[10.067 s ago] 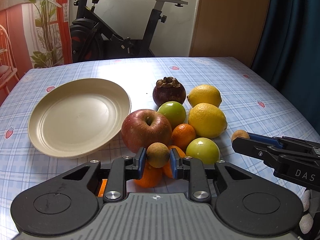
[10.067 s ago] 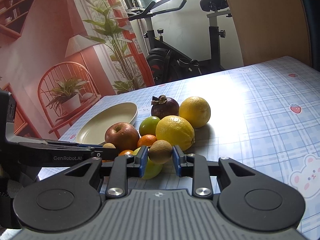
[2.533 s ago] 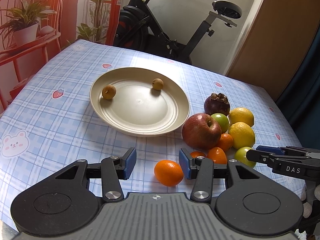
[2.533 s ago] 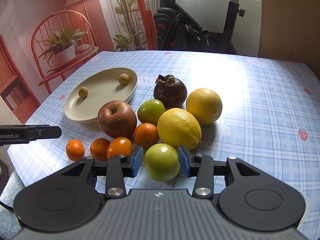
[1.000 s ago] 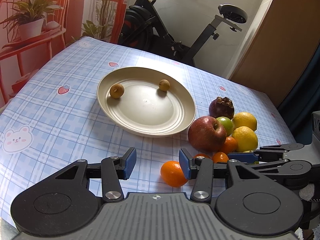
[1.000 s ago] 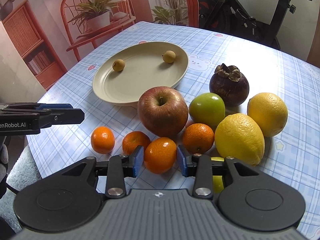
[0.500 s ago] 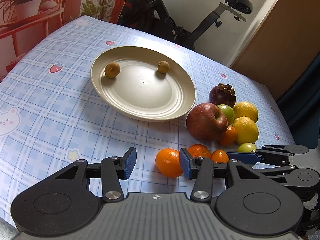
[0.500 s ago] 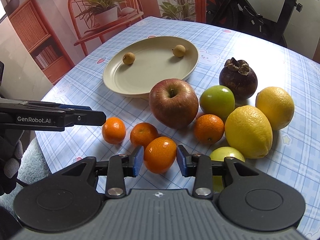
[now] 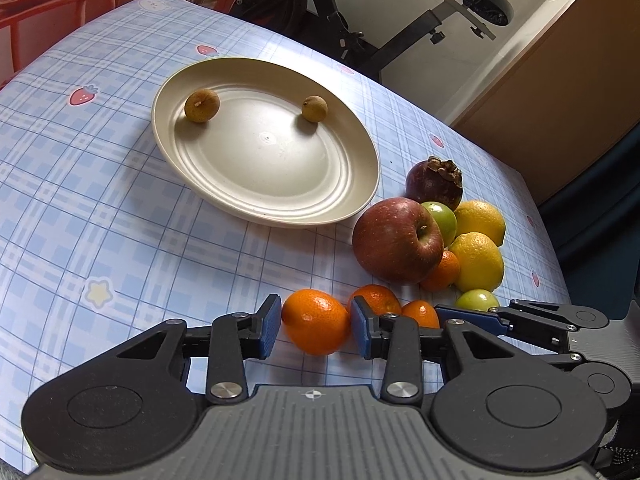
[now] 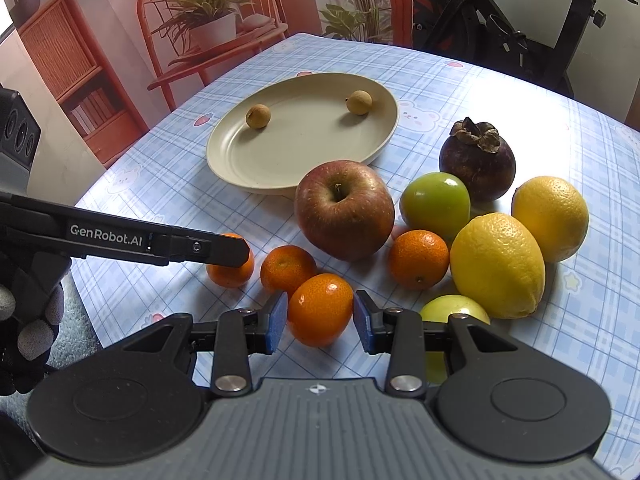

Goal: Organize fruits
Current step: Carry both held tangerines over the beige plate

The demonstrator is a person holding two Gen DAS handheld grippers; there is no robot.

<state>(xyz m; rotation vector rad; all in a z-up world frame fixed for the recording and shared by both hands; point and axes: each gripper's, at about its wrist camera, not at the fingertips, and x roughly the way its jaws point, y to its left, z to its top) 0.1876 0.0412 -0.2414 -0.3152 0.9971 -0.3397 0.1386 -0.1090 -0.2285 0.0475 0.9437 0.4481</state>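
A cream plate (image 9: 224, 184) (image 10: 240, 160) holds two small brown longans (image 9: 202, 106) (image 9: 315, 109). My left gripper (image 9: 316, 328) is open, with a tangerine (image 9: 316, 326) on the table between its pads. My right gripper (image 10: 320, 320) is open around another tangerine (image 10: 320, 314). Two more tangerines (image 10: 287, 268) (image 10: 418, 258) lie next to a red apple (image 10: 344, 208), a mangosteen (image 10: 476, 164), two lemons (image 10: 498, 264) (image 10: 550, 218) and two green fruits (image 10: 435, 200) (image 10: 454, 308). The left gripper also shows in the right wrist view (image 10: 224, 250).
The table wears a blue checked cloth (image 9: 100, 208). An exercise bike (image 9: 360, 20) stands behind it. A red shelf with potted plants (image 10: 208, 28) is at the far left. The table's edge runs close on the near left (image 10: 92, 280).
My left gripper has closed in so the tangerine now sits between narrower jaws. My right gripper has stayed around its tangerine, slightly nearer. The fruits have not moved.
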